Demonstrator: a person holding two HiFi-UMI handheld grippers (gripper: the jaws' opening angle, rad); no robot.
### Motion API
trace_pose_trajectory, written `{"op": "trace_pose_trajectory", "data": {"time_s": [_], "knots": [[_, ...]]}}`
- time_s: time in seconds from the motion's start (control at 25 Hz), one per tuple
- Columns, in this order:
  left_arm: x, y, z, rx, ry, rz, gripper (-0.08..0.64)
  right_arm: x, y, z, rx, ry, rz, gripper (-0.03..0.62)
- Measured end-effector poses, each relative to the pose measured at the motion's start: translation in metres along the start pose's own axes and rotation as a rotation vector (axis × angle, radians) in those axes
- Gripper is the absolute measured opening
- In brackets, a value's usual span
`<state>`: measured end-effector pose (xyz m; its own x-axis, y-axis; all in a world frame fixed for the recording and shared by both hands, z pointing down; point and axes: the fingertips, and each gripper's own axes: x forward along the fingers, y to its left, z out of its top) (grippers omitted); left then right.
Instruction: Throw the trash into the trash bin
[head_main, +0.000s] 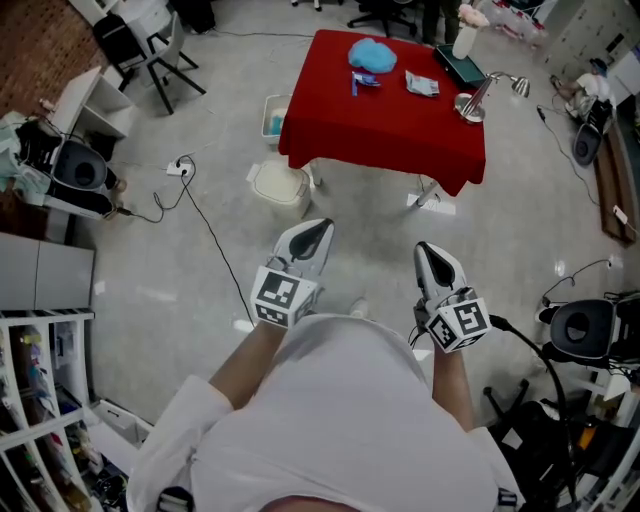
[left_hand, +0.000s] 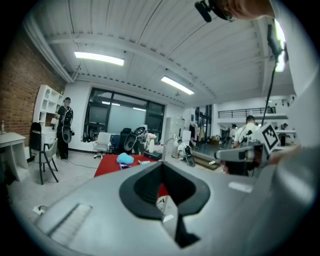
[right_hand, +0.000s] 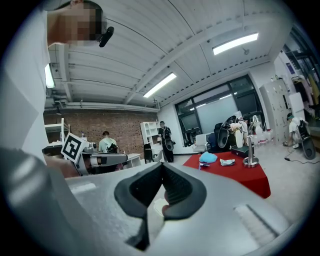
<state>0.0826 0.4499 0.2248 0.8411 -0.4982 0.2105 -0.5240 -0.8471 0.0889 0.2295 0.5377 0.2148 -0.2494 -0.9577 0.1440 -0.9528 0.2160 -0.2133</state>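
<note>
- The left gripper (head_main: 316, 231) is level in front of the person, its dark-padded jaws pressed together with nothing between them.
- The right gripper (head_main: 433, 256) is beside it, apart from it, jaws likewise closed and empty.
- Both point towards the red-cloth tabletop (head_main: 380, 135), well ahead of them.
- On it lie a crumpled pale wrapper (head_main: 422, 85) and a fluffy light-blue bundle (head_main: 372, 55).
- A white squarish bin (head_main: 280, 186) sits on the floor by the tabletop's near left corner.
</note>
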Motion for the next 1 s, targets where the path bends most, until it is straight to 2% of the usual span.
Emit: {"op": "trace_pose_trajectory", "data": {"time_s": [0.24,0.52,1.0], "knots": [[0.013,-0.019,-0.001,0.017,0.000,0.005,0.005,-0.013,-0.020,-0.005,-0.028,0.014,0.017,0.000],[0.026,-0.031,-0.003,0.024,-0.002,0.043,0.005,-0.026,-0.042,-0.014,-0.055,0.041,0.052,0.000],[0.037,0.000,-0.010,-0.028,0.029,0.134,0.005,-0.003,-0.059,-0.018,-0.032,0.062,0.074,0.000]]}}
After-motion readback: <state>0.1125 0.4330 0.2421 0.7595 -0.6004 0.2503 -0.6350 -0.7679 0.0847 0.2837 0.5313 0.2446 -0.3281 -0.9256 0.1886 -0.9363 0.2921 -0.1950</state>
